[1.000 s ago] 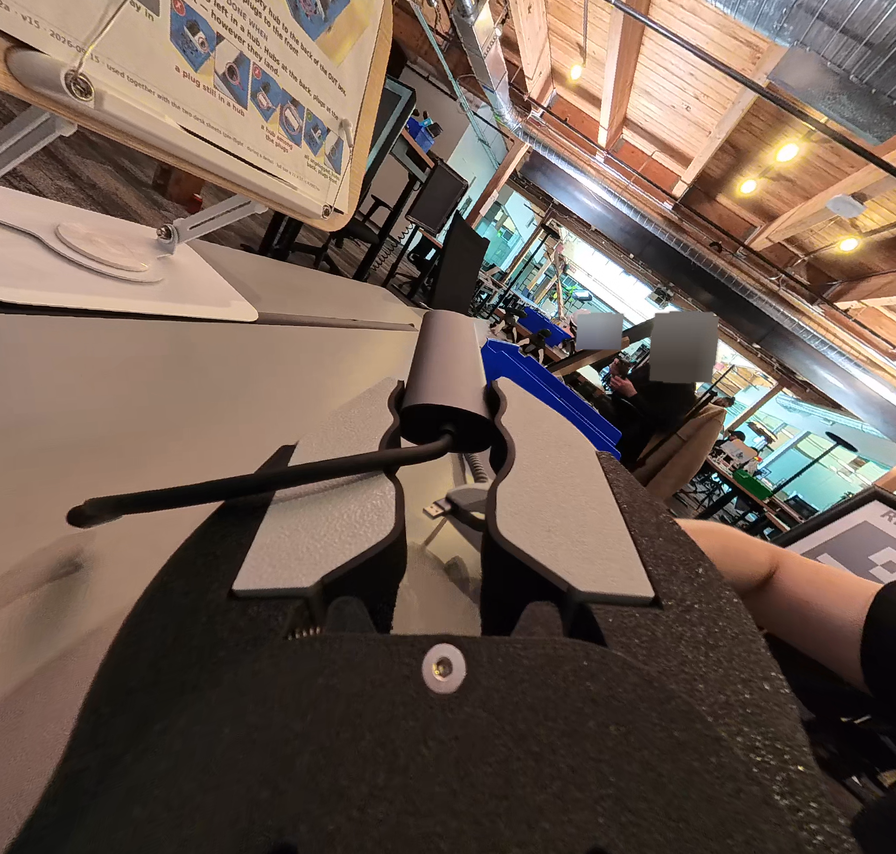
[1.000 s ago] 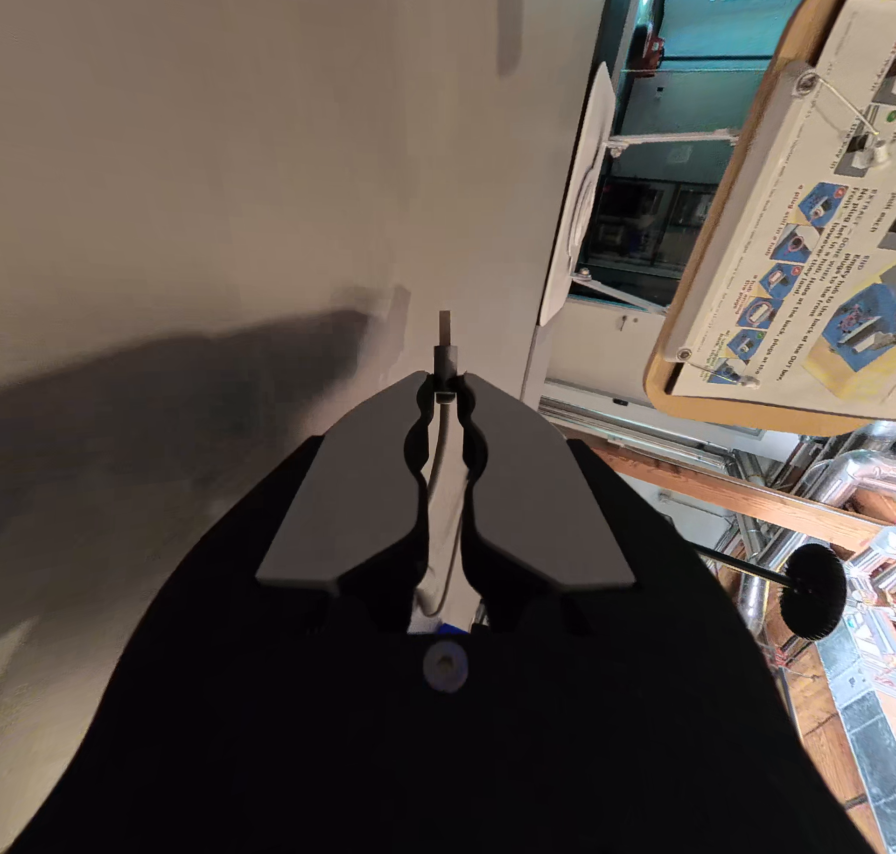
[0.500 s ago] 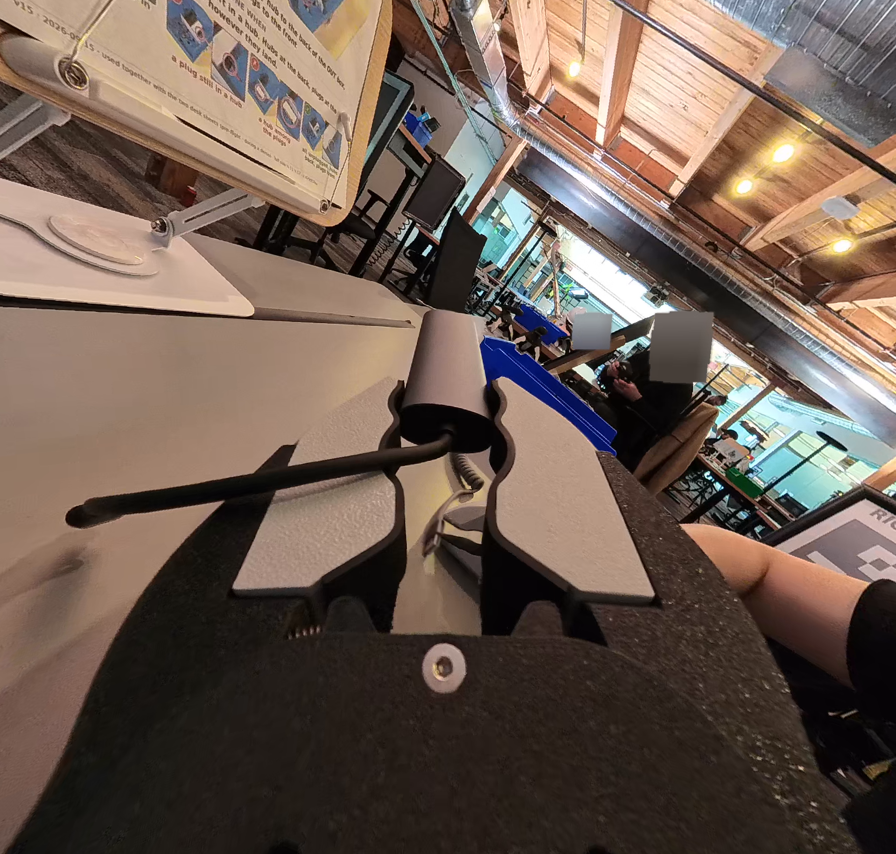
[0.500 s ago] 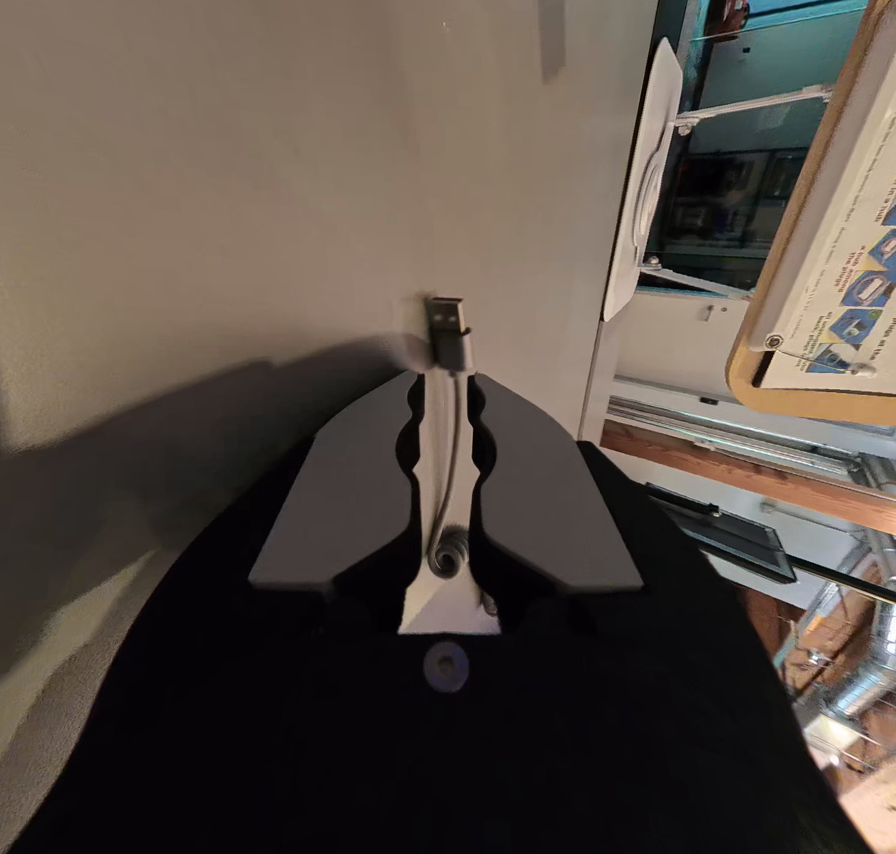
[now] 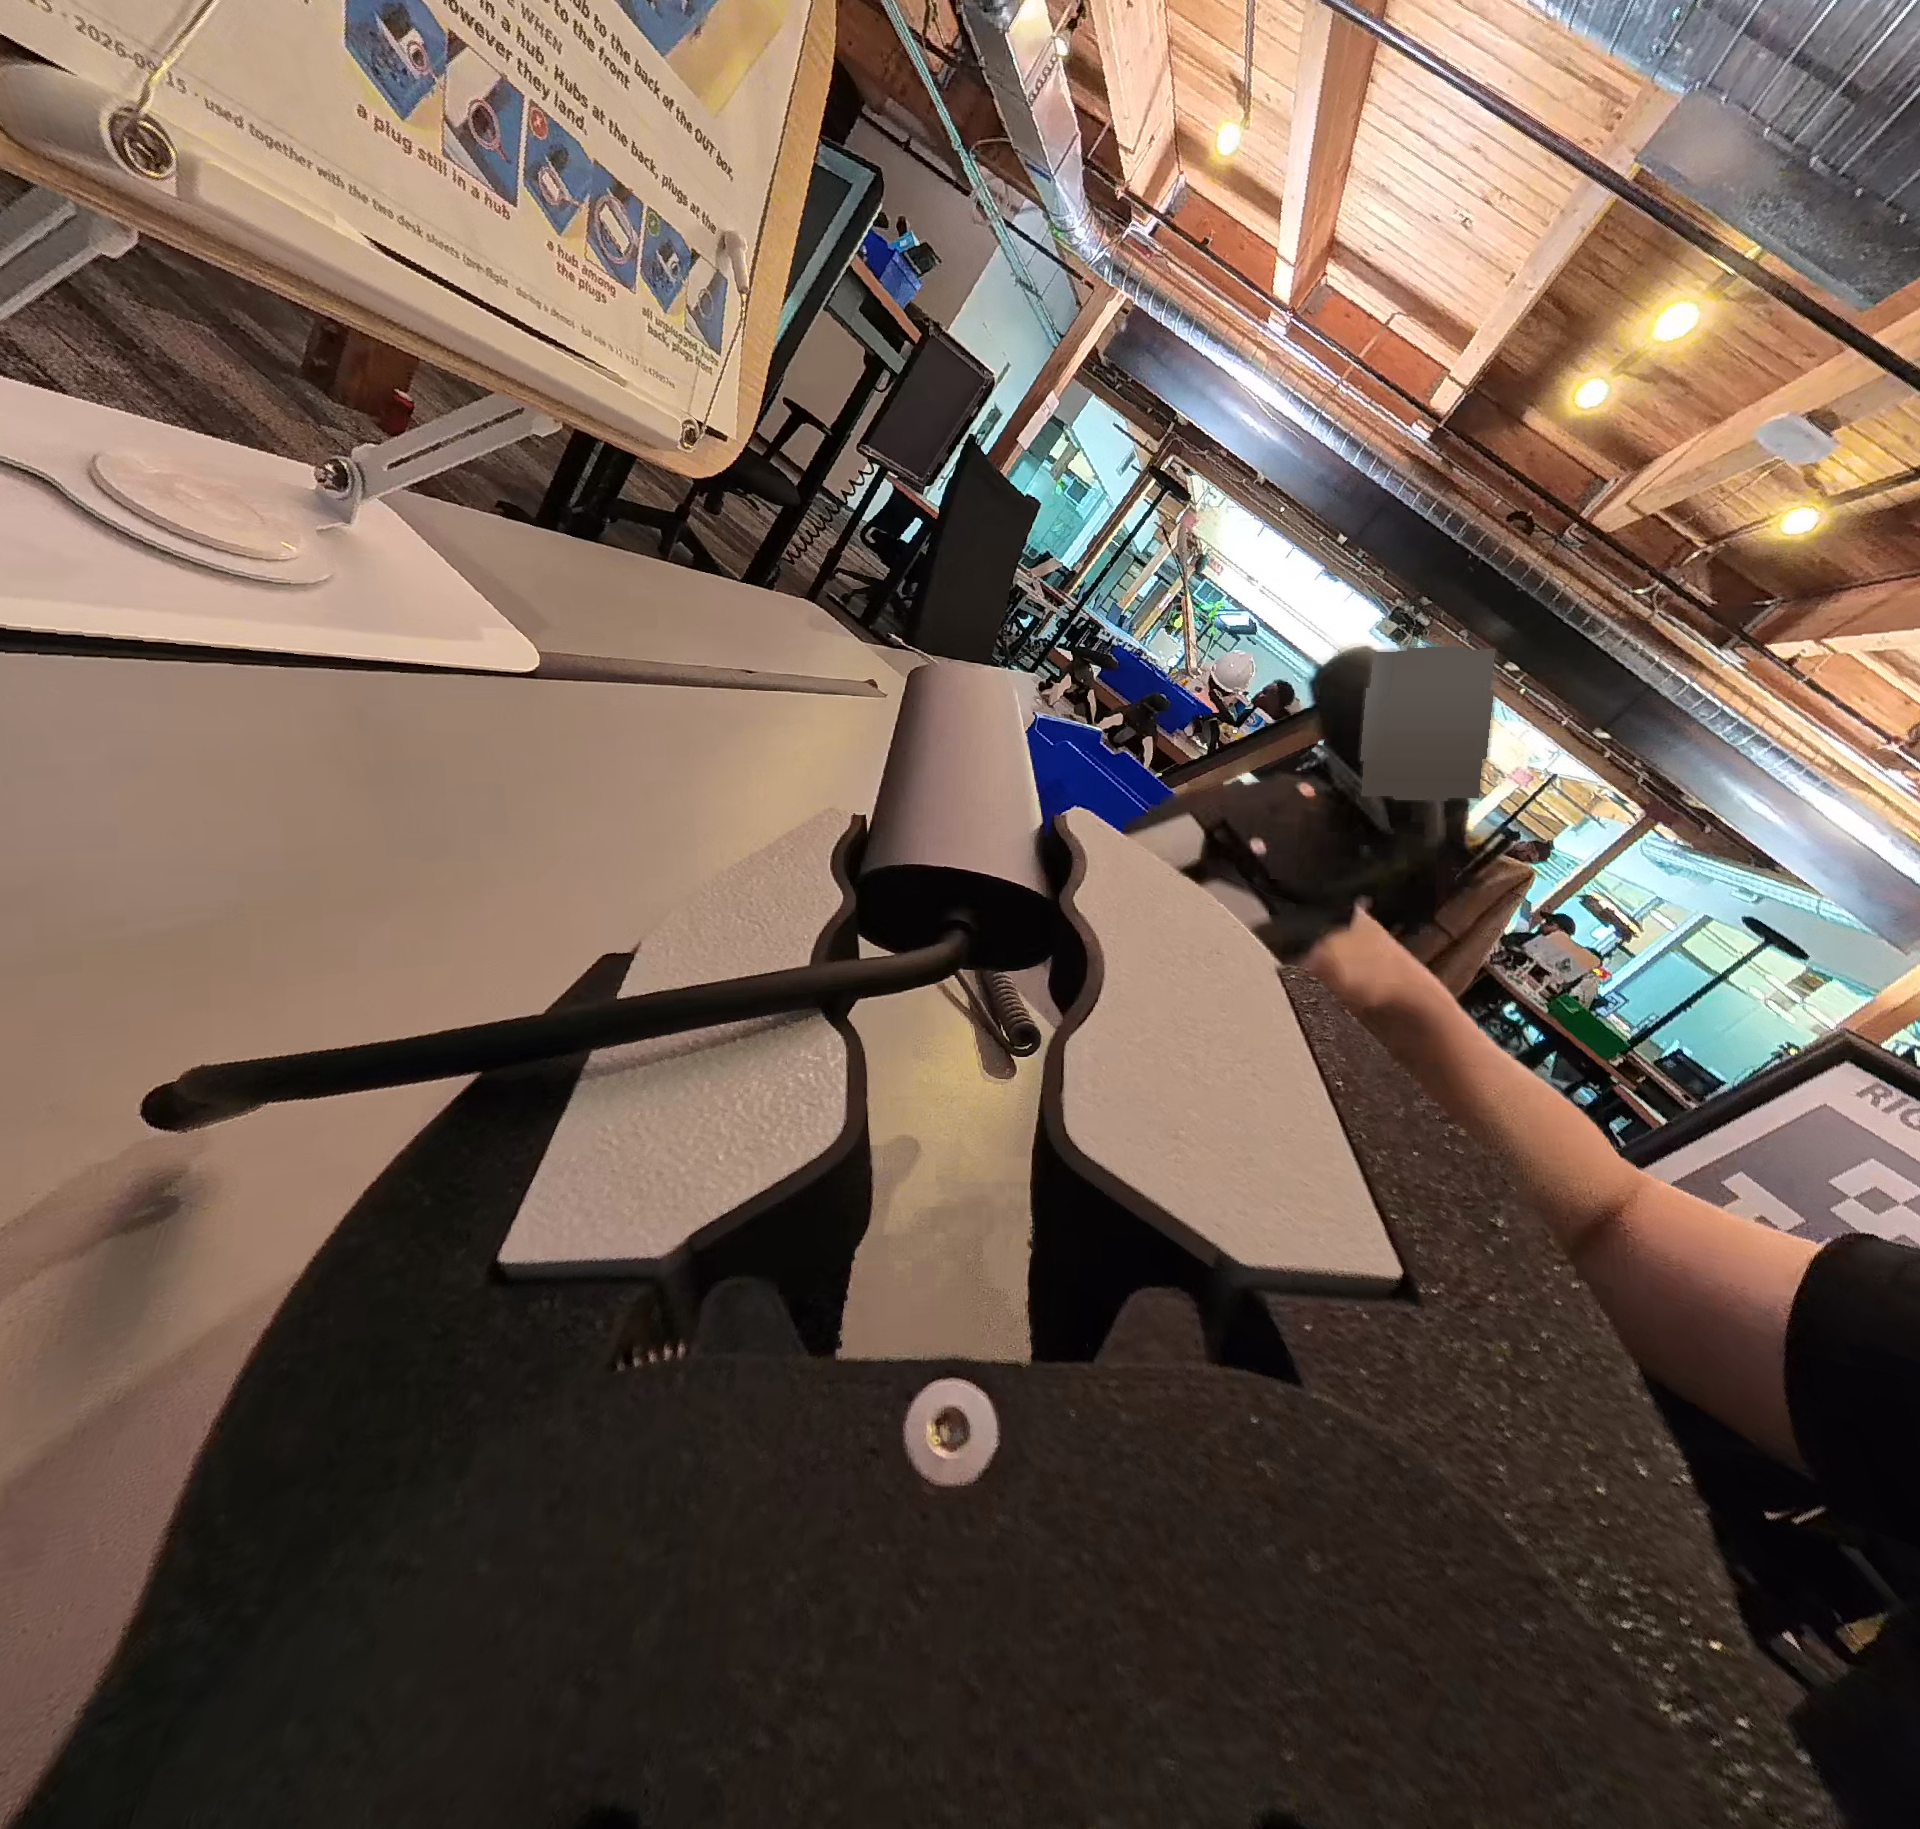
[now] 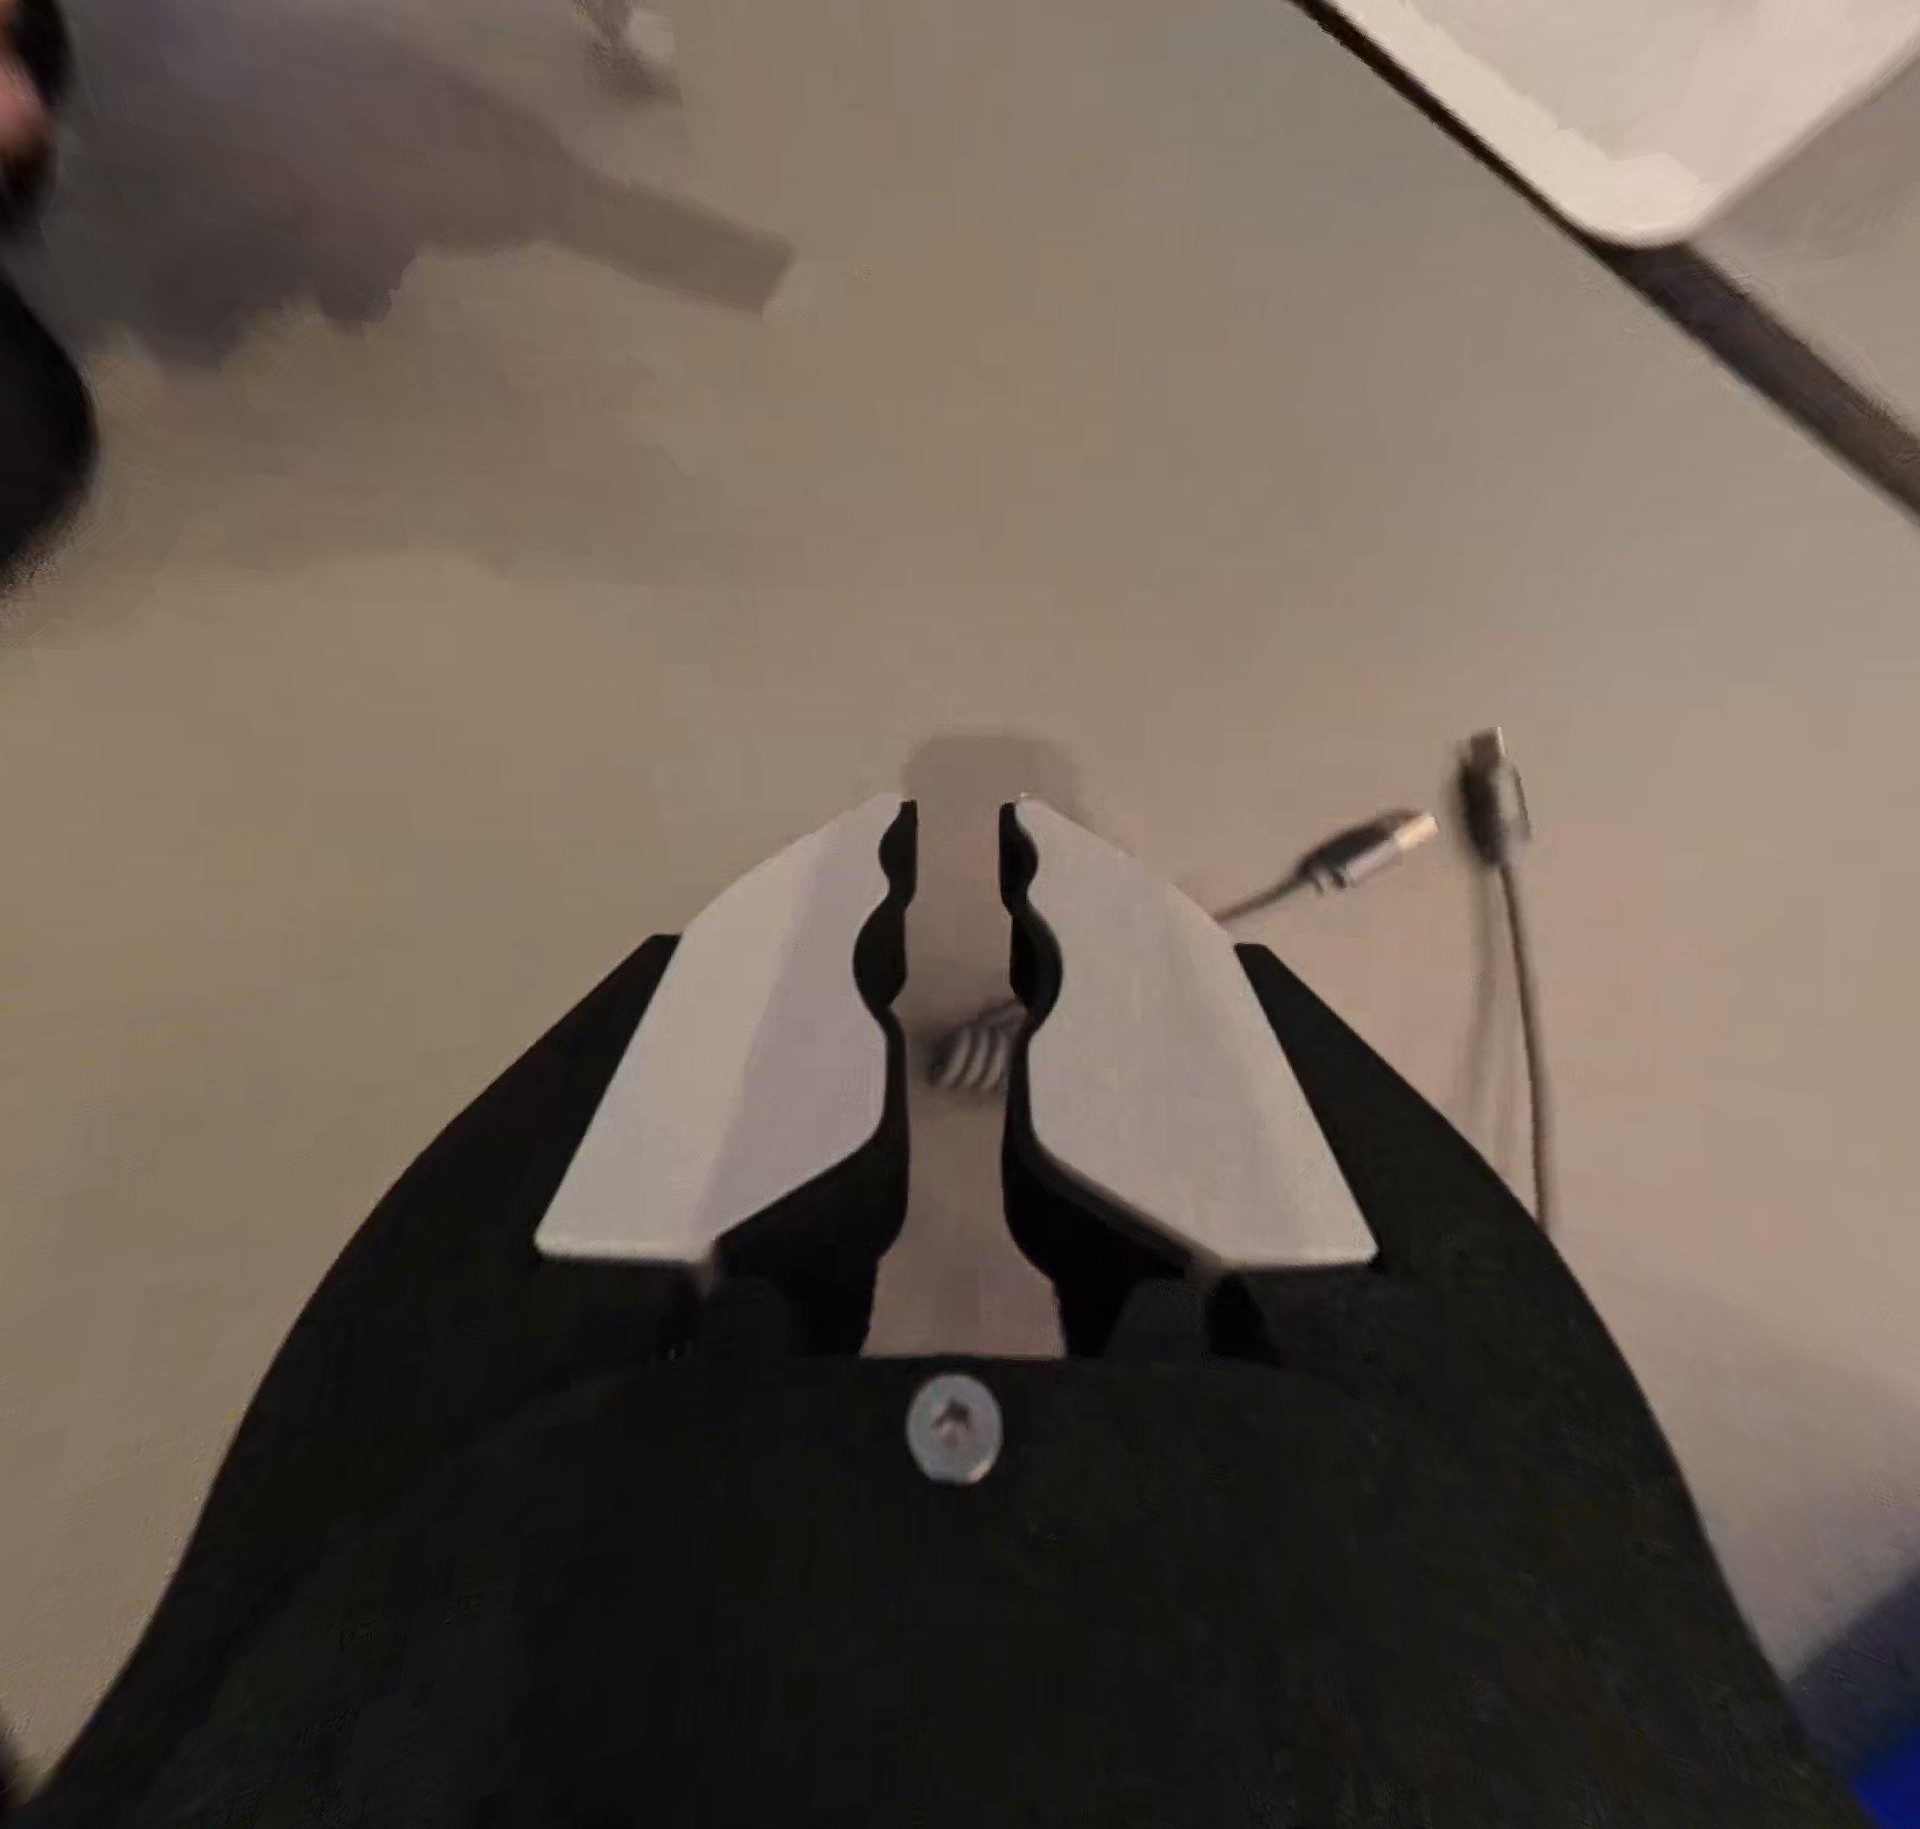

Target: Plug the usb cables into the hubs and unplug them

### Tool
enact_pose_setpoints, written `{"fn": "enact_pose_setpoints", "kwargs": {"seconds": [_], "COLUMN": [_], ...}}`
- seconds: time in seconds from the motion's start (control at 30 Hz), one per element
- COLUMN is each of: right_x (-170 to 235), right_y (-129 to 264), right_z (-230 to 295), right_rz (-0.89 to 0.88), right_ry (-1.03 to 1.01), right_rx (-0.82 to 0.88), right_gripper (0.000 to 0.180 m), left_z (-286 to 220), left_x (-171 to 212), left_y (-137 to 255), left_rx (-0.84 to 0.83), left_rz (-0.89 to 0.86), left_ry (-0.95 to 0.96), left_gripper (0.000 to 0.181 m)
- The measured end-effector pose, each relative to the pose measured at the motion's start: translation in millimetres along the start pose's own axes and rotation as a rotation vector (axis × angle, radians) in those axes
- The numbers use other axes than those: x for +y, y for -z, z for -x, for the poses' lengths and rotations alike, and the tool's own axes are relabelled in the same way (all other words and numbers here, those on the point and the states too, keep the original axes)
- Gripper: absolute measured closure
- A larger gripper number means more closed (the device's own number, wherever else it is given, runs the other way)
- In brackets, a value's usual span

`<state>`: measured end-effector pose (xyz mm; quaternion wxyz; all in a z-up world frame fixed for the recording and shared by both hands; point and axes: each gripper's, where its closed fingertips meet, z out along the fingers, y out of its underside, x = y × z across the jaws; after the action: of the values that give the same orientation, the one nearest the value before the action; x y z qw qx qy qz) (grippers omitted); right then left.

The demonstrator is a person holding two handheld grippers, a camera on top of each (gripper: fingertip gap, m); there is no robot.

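Note:
My left gripper (image 5: 954, 829) is shut on a grey USB hub (image 5: 956, 771) and holds it tilted just above the grey table (image 5: 364, 896). Both pads press its sides. The hub's black cable (image 5: 540, 1036) trails out to the left. My right gripper (image 6: 958, 811) is open and empty over the table, with only bare tabletop between its fingertips. It also shows blurred in the left wrist view (image 5: 1320, 865), to the right of the hub. Two USB cable plugs (image 6: 1387, 837) (image 6: 1493, 803) lie on the table to the right of my right gripper. A coiled bit of cable (image 6: 971, 1052) lies under its fingers.
A white base plate (image 5: 260, 595) with an arm carries a tilted instruction board (image 5: 436, 117) at the table's far side. A blue bin (image 5: 1091, 771) stands beyond the table's edge. A person's forearm (image 5: 1558, 1187) reaches in from the right. Desks and people are far behind. The tips of one gripper are about 20 cm away from the tips of the other.
My right gripper opened and let go of the USB plug, which now lies on the table to its right. The gripper swung away fast. My left gripper kept hold of the hub.

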<state>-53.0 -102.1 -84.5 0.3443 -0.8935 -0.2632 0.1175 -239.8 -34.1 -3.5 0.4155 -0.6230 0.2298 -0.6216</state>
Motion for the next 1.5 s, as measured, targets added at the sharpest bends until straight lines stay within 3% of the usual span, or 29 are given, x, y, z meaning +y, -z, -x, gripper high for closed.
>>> {"fn": "enact_pose_setpoints", "kwargs": {"seconds": [0.23, 0.43, 0.7, 0.87, 1.5], "right_x": [28, 37, 40, 51, 12], "right_y": [-3, -22, -38, -38, -73], "right_z": [-60, -99, -107, -120, -59], "right_rz": [-0.014, -0.034, -0.016, 0.088, 0.011], "right_ry": [-0.537, -0.650, -0.648, -0.532, -0.555], "right_rx": [-0.175, -0.109, -0.095, 0.050, -0.265], "right_gripper": [0.165, 0.172, 0.175, 0.177, 0.170], "left_z": [-1, -5, -6, -6, -7], "left_x": [1, 3, 3, 2, 4], "left_y": [-1, -3, -4, -4, -5], "left_rx": [0.004, 0.012, 0.016, 0.017, 0.021], "left_rz": [0.004, 0.010, 0.010, 0.010, 0.018], "left_ry": [-0.001, -0.006, -0.006, -0.007, -0.006], "left_gripper": [0.148, 0.148, 0.149, 0.149, 0.149]}}
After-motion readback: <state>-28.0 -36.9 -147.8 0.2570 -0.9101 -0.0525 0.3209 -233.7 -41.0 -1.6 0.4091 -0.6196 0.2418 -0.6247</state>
